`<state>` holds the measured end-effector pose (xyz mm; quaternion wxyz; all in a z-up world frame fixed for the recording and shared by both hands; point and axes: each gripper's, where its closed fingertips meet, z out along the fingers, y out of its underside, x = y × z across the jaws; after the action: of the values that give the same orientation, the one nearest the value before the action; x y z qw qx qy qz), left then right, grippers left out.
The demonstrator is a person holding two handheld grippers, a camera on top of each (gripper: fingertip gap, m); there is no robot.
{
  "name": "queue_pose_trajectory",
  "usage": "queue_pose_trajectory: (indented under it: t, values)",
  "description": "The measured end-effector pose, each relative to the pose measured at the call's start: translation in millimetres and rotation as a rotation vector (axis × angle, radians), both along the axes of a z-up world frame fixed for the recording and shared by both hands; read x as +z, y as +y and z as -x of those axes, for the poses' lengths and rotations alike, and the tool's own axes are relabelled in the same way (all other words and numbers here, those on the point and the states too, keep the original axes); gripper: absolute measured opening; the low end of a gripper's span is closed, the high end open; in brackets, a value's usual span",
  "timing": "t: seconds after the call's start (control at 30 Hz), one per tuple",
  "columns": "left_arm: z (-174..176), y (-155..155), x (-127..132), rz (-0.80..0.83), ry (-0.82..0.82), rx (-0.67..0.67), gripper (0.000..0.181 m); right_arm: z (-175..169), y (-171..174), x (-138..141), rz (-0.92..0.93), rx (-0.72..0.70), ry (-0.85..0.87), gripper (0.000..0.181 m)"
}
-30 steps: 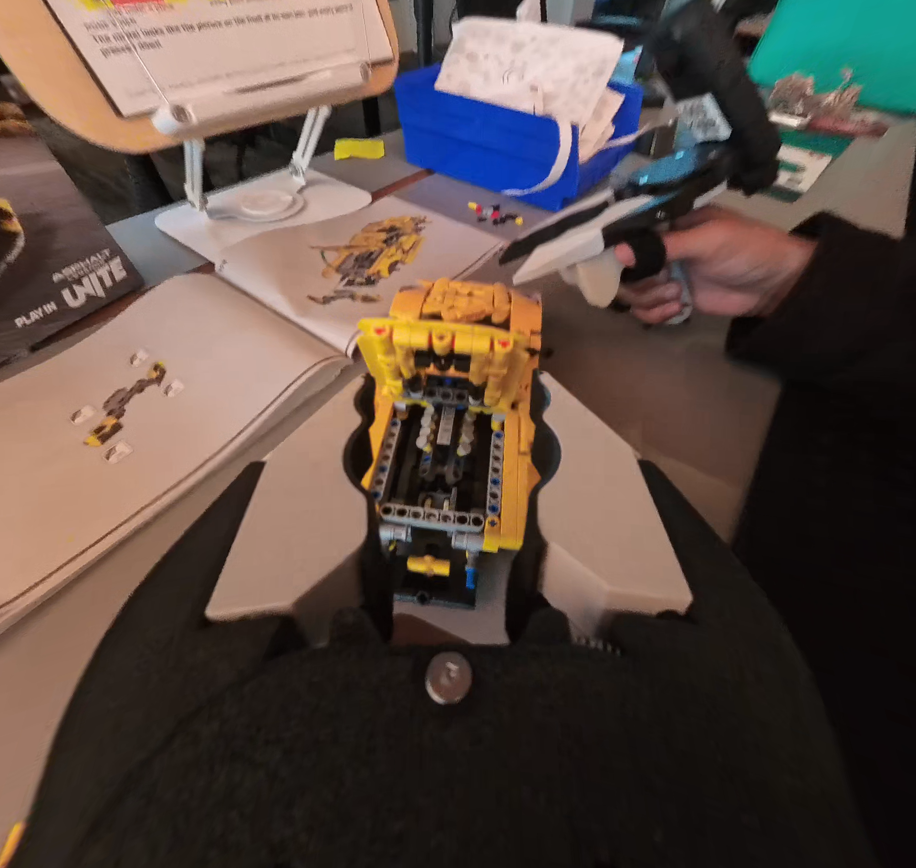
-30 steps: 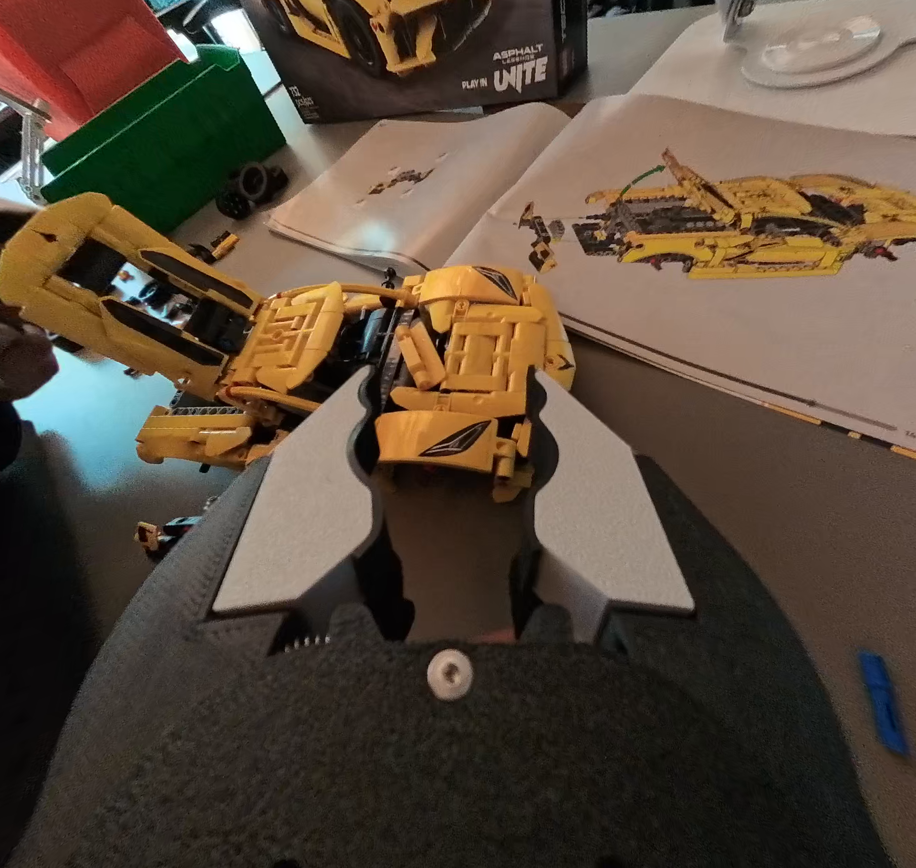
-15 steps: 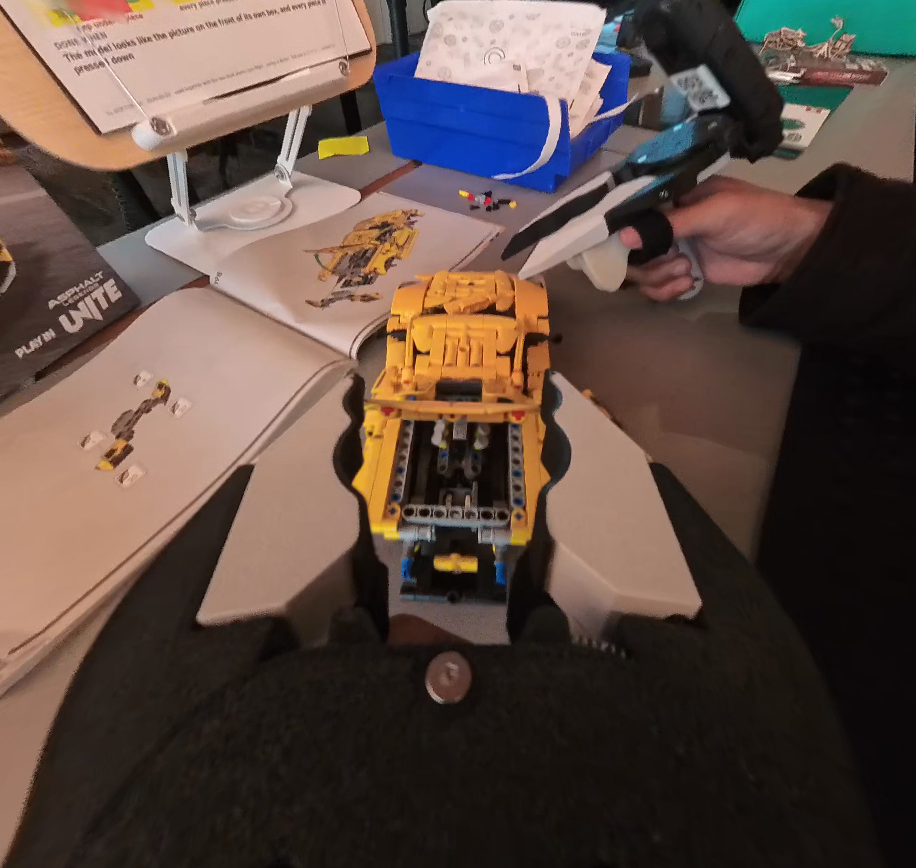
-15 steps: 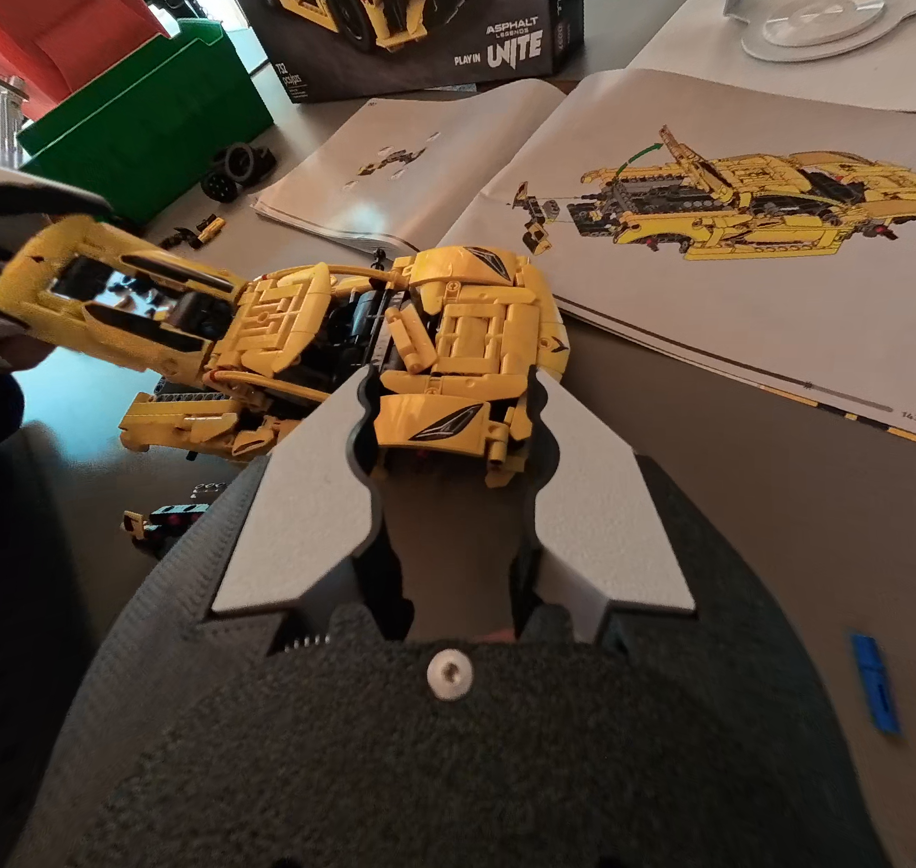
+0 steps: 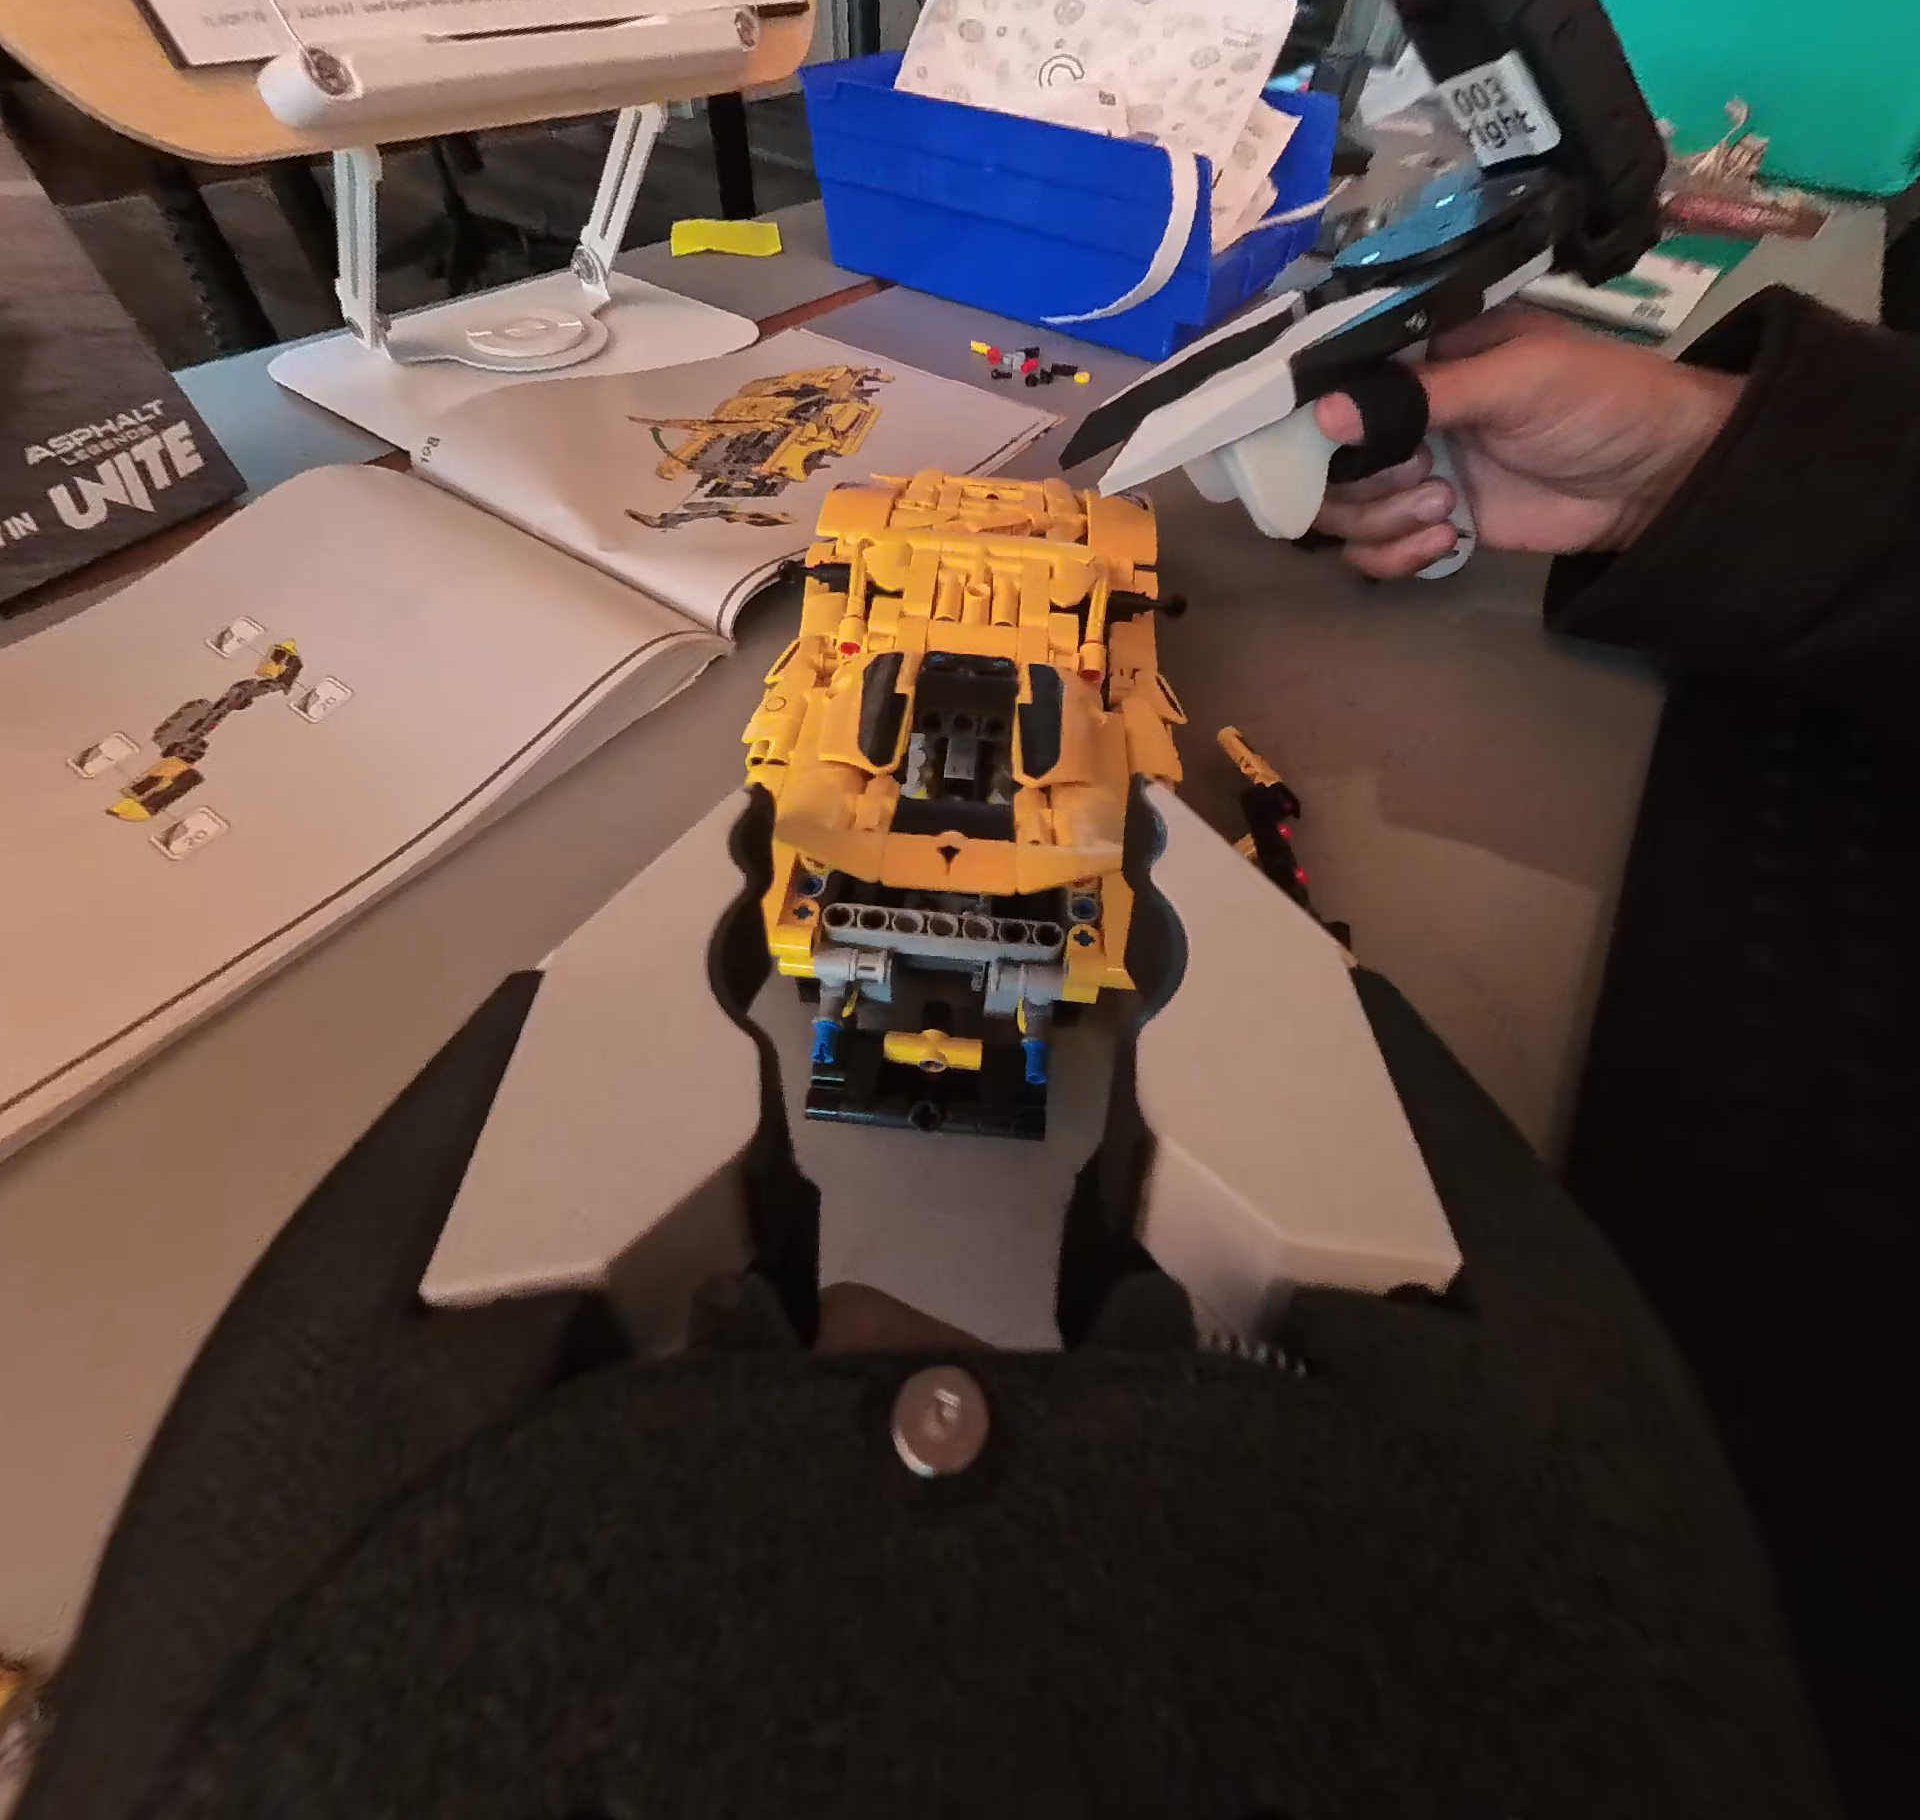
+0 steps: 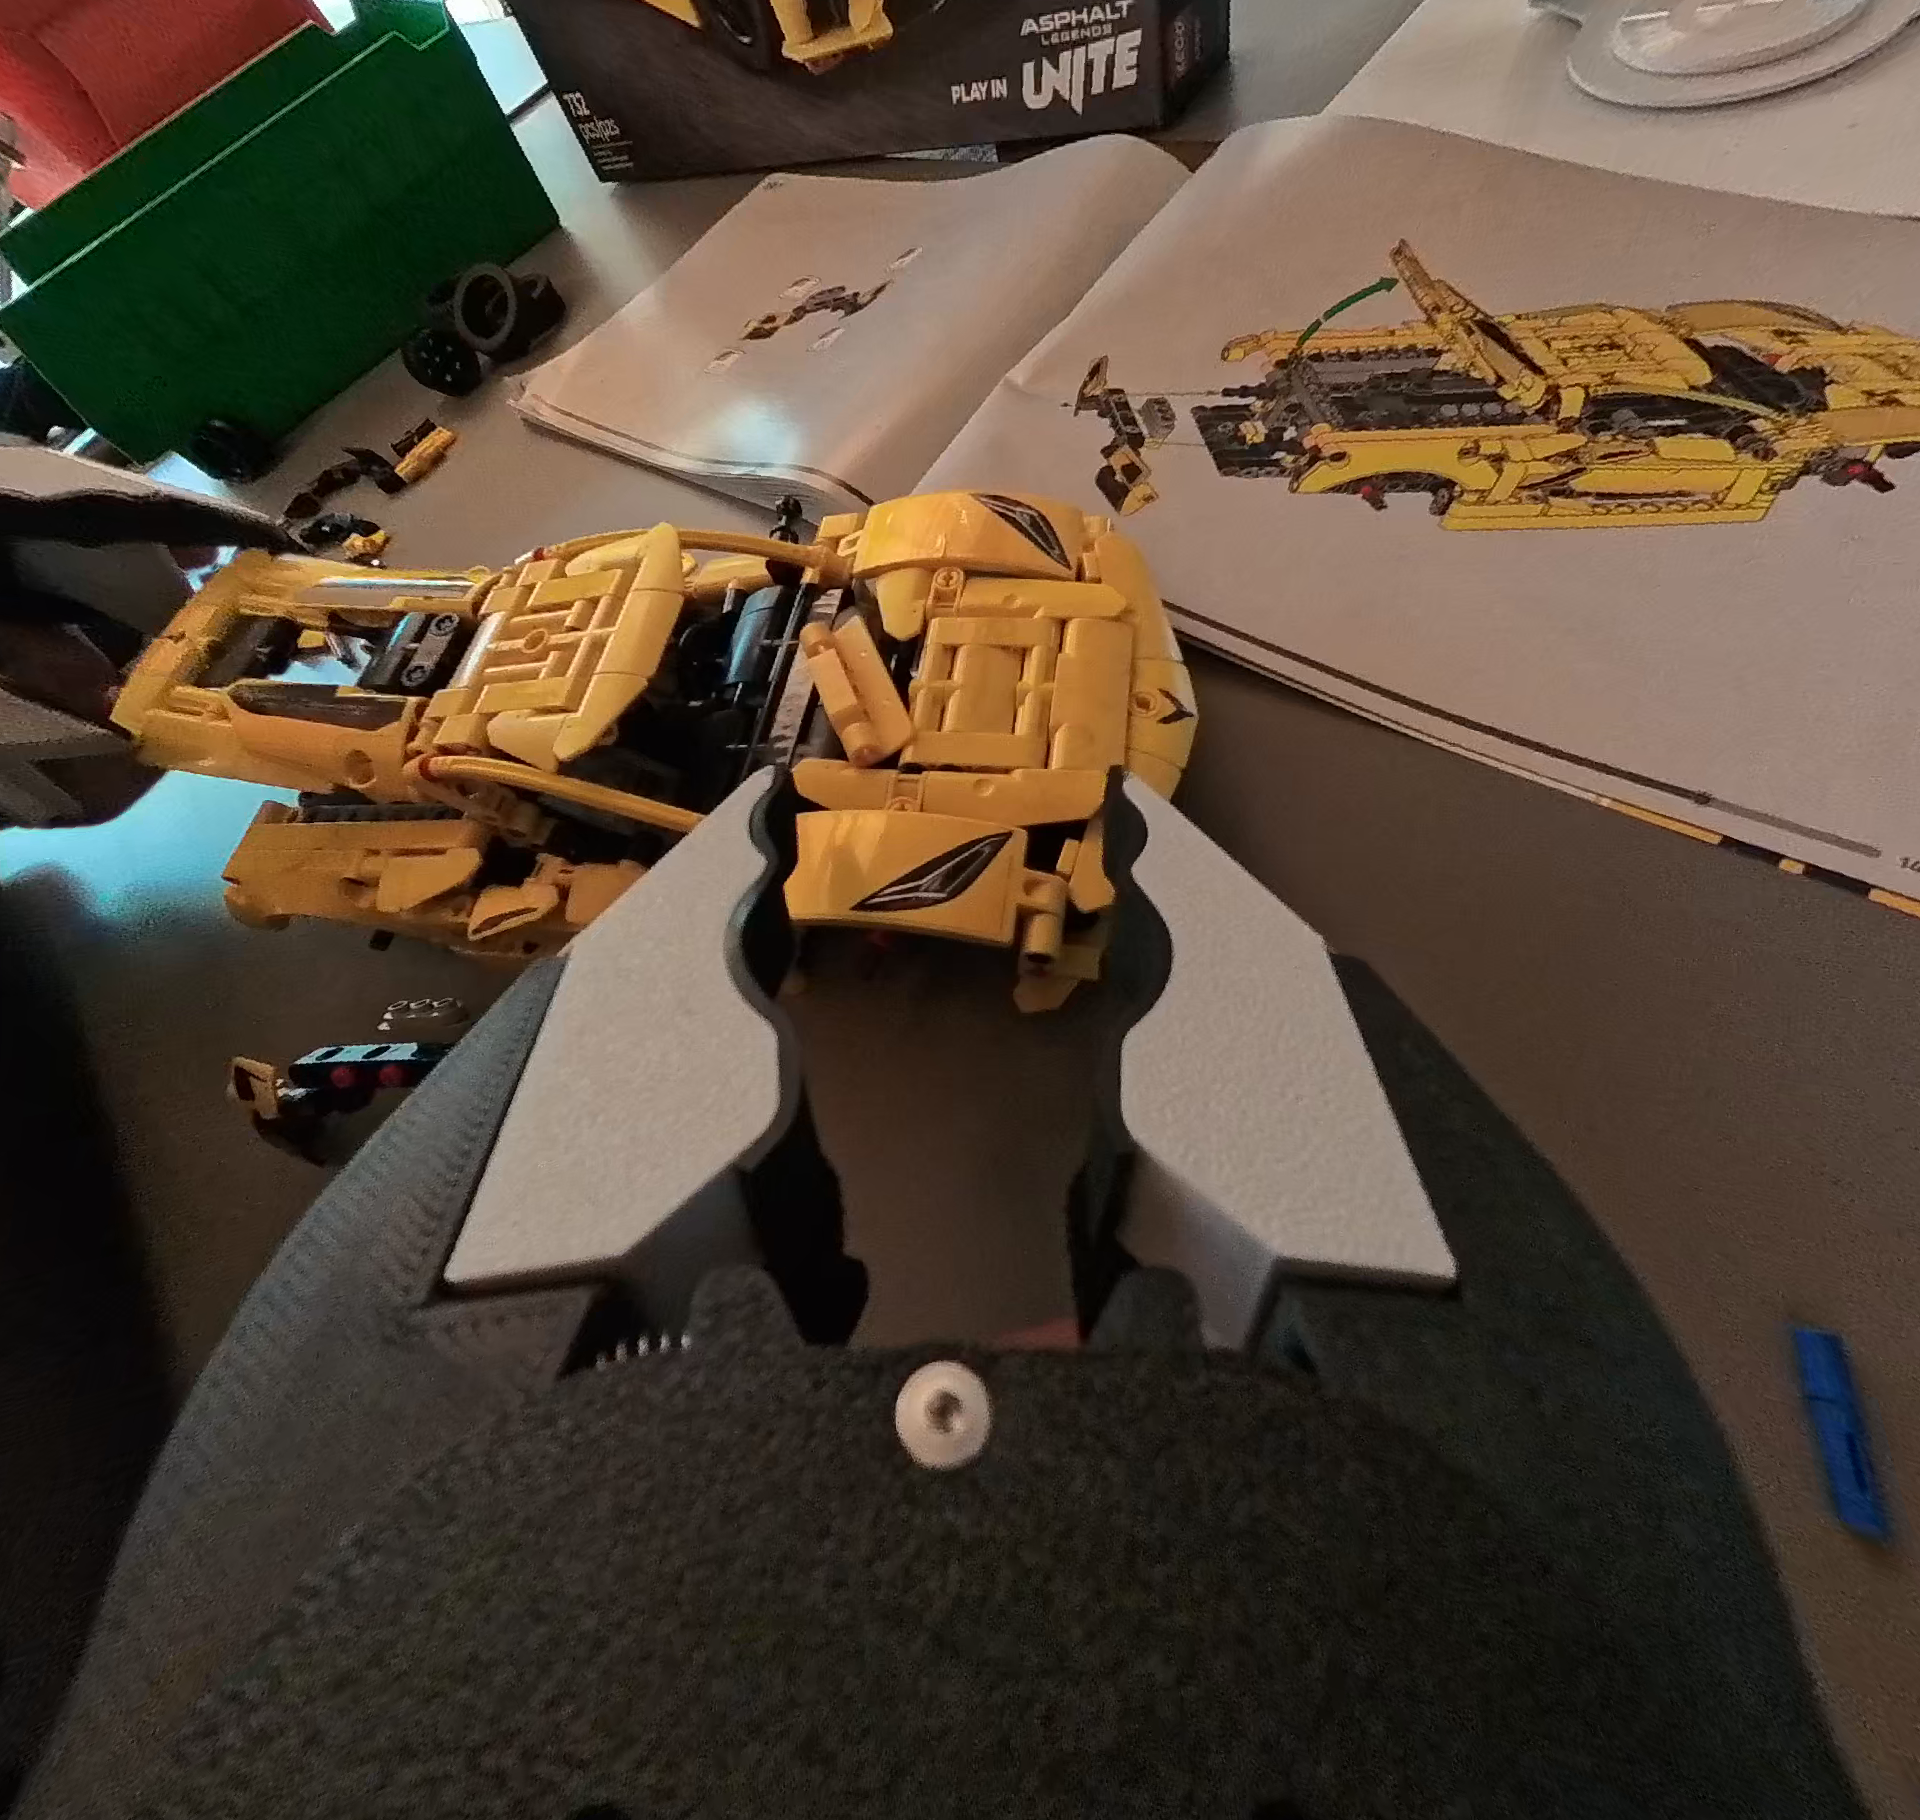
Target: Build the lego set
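The yellow Lego car (image 5: 956,731) lies on the grey table with its rear end toward me in the left wrist view. My left gripper (image 5: 945,804) is shut on the end of the car's hinged rear cover (image 5: 935,856), one fingertip on each side. In the right wrist view the car (image 6: 935,669) lies sideways and the left gripper (image 6: 104,534) shows at the cover's end (image 6: 260,607). My right gripper (image 6: 945,794) is shut on the car's front corner. It also shows in the left wrist view (image 5: 1086,471), held by a hand.
An open instruction booklet (image 5: 364,690) (image 6: 1455,575) lies beyond the car. A blue bin (image 5: 987,201), a document stand (image 5: 520,326), the set box (image 6: 883,35) and a green bin (image 6: 260,232) ring the table. Loose wheels (image 6: 478,316), a small black-and-yellow assembly (image 6: 322,1074) and a blue piece (image 6: 1834,1427) lie nearby.
The rear cover has swung down from raised to nearly flat on the car, with my left gripper on it. The right gripper has stayed at the car's front.
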<state>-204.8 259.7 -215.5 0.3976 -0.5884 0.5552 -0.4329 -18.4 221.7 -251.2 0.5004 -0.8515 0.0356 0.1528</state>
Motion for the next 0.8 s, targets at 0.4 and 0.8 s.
queue_pose_trajectory:
  t: [0.4, 0.8]
  values:
    - [3.9, 4.0, 9.5, 0.123, -0.083, -0.018, 0.067, 2.7, 0.9, 0.5, -0.007, 0.012, -0.028, 0.057]
    - [2.2, 2.7, 4.4, 0.105, -0.066, -0.019, 0.067, 2.2, 0.7, 1.9, -0.014, 0.01, -0.028, 0.055]
